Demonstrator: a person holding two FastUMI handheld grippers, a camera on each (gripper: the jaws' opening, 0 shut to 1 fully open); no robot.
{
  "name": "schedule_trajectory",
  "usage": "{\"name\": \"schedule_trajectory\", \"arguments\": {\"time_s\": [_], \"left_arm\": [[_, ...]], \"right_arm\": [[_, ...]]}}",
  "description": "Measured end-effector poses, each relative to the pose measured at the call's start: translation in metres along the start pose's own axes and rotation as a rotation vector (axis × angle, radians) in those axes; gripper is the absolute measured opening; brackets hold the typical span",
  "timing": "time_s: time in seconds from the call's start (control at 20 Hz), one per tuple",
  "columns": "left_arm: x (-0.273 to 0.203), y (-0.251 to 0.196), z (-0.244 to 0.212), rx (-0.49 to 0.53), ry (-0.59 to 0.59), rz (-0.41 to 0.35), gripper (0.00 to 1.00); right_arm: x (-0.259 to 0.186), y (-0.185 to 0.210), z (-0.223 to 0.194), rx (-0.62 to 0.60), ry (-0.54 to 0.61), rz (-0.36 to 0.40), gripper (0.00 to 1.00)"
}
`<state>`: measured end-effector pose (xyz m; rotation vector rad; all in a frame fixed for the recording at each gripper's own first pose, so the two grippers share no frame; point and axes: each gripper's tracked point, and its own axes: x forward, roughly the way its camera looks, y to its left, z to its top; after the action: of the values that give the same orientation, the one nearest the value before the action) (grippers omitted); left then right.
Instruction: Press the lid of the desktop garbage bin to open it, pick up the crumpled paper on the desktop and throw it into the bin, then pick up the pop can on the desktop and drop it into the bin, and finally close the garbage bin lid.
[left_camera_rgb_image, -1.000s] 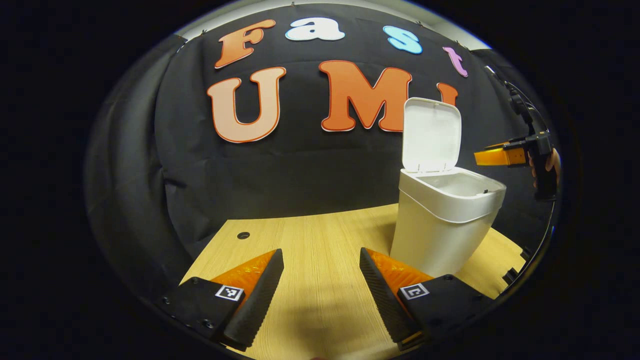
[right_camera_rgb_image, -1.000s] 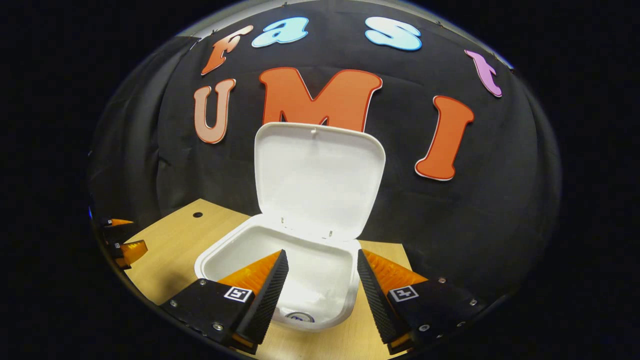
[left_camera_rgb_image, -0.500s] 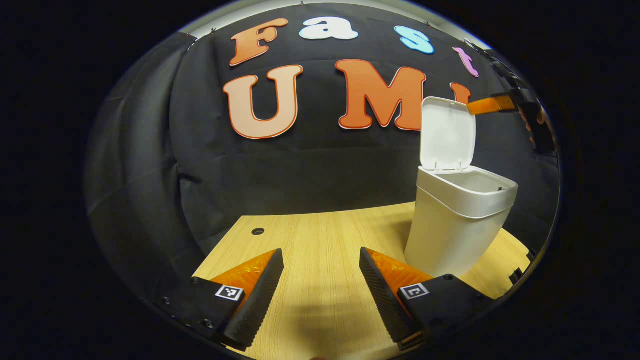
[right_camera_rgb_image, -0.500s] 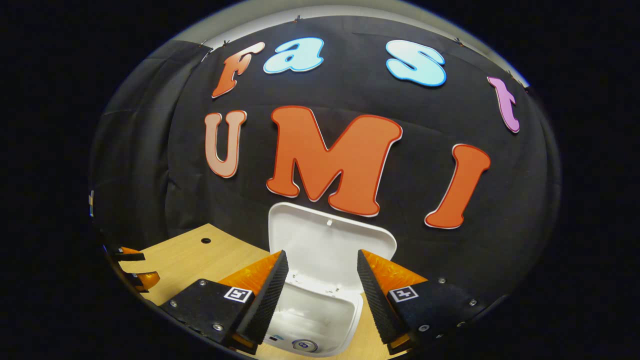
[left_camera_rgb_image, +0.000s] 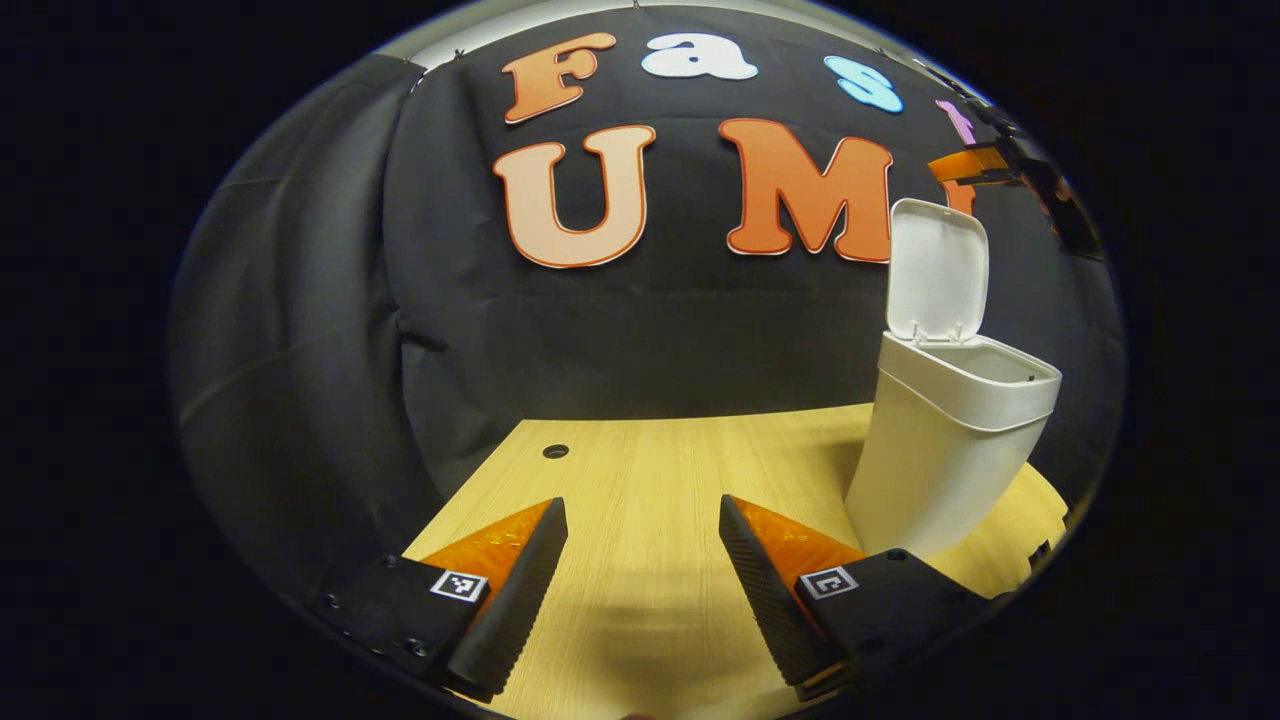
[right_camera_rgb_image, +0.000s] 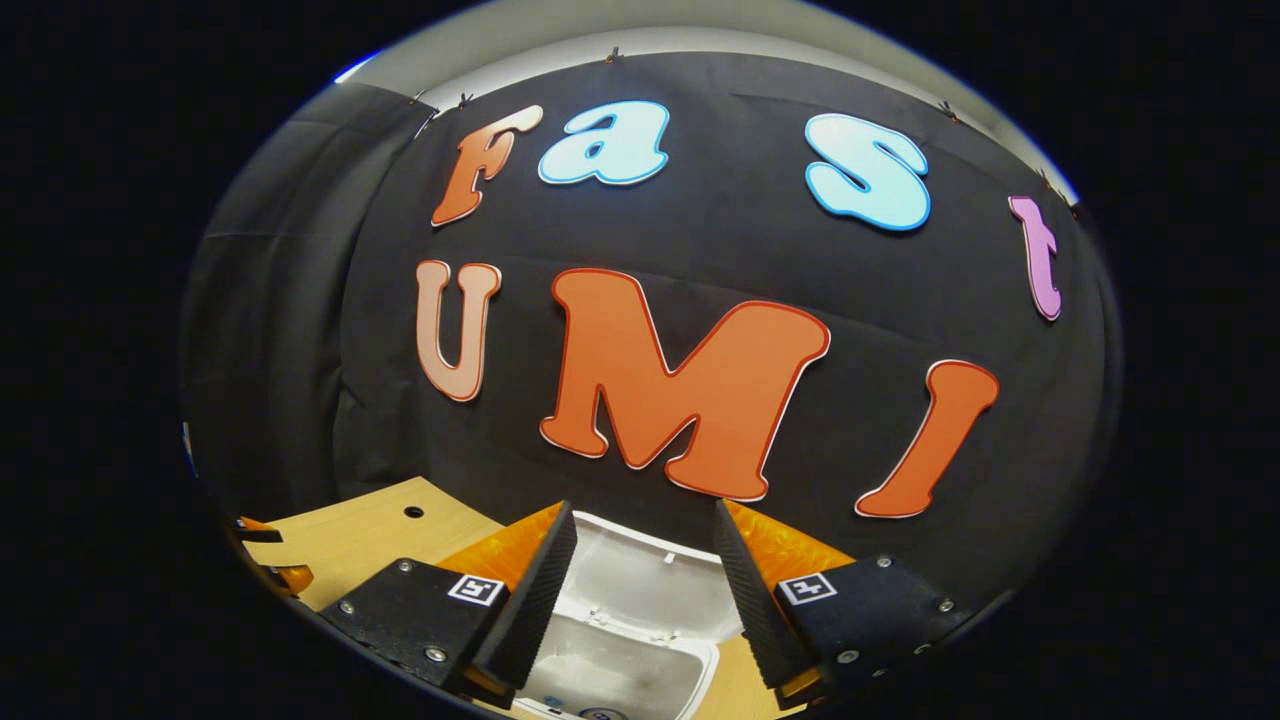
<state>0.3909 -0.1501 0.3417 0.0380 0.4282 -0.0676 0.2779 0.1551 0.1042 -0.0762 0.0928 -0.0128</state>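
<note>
Right gripper view: right gripper (right_camera_rgb_image: 638, 575) above lid (right_camera_rgb_image: 650, 590)

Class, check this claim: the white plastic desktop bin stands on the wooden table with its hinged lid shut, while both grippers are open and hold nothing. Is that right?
Not quite. The white plastic desktop bin does stand on the wooden table, but its hinged lid stands open, as the left gripper view shows. The left gripper and right gripper are indeed open and hold nothing.

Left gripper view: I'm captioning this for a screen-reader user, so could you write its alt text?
A white desktop bin stands on the wooden table at the right with its lid raised upright. The left tool hovers open over bare tabletop in the foreground, and the right tool is above the lid, near its top edge.
</note>
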Motion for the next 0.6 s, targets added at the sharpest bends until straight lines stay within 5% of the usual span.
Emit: {"name": "schedule_trajectory", "arguments": {"time_s": [0.6], "left_arm": [[0.011, 0.041, 0.011, 0.003, -0.023, 0.069, 0.98]], "right_arm": [[0.056, -0.024, -0.021, 0.019, 0.061, -0.087, 0.84]]}}
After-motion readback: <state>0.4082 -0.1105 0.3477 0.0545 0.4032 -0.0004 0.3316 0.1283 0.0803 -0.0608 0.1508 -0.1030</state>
